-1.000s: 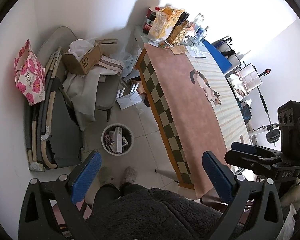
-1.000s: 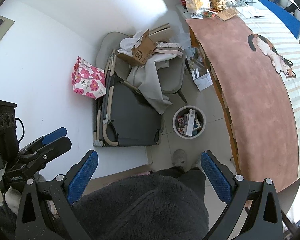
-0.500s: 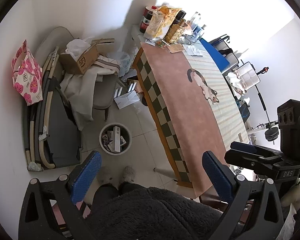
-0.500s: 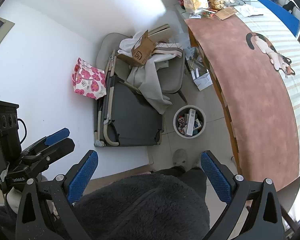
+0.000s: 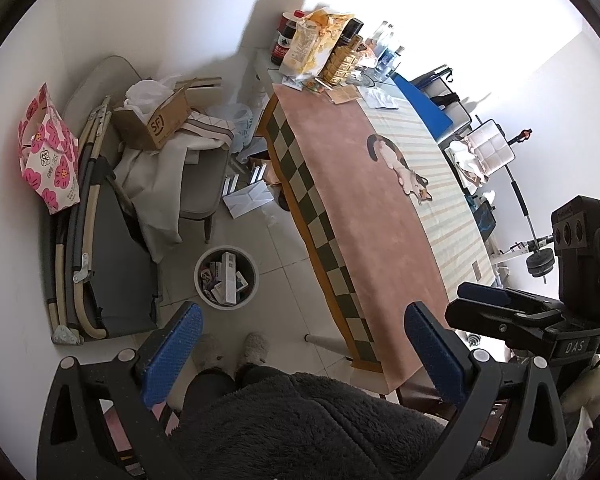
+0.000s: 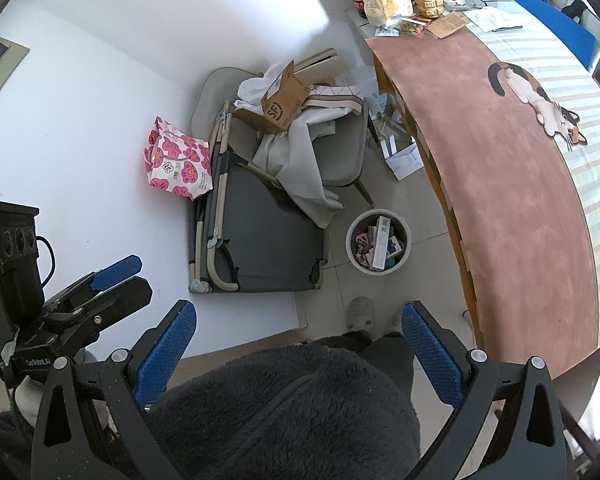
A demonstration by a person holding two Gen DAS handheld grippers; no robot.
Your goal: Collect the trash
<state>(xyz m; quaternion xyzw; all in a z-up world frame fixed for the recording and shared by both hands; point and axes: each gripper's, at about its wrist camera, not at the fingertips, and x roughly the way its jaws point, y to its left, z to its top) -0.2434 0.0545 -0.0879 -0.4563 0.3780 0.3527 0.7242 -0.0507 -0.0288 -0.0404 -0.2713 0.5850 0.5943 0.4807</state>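
Two grippers are up in front of me, both held high over the floor. From the left wrist view, my left gripper (image 5: 300, 344) has its blue pads spread wide with nothing between them; below it I see my dark fleece top and slippers (image 5: 236, 350). The white trash bin (image 5: 226, 278) stands on the tiles just ahead of my feet, full of boxes and packets, between the folded cot (image 5: 100, 248) and the long table (image 5: 380, 216). A loose white envelope (image 5: 249, 199) lies on the floor near the table's edge. The right gripper (image 5: 496, 304) shows at the right, its jaws nearly together.

From the right wrist view, my right gripper (image 6: 296, 344) is wide apart and holds nothing. The bin (image 6: 378, 243) sits beside the cot (image 6: 260, 240), the envelope (image 6: 406, 160) past it by the grey chair (image 6: 340, 152). My left gripper (image 6: 112, 280) appears at the left.
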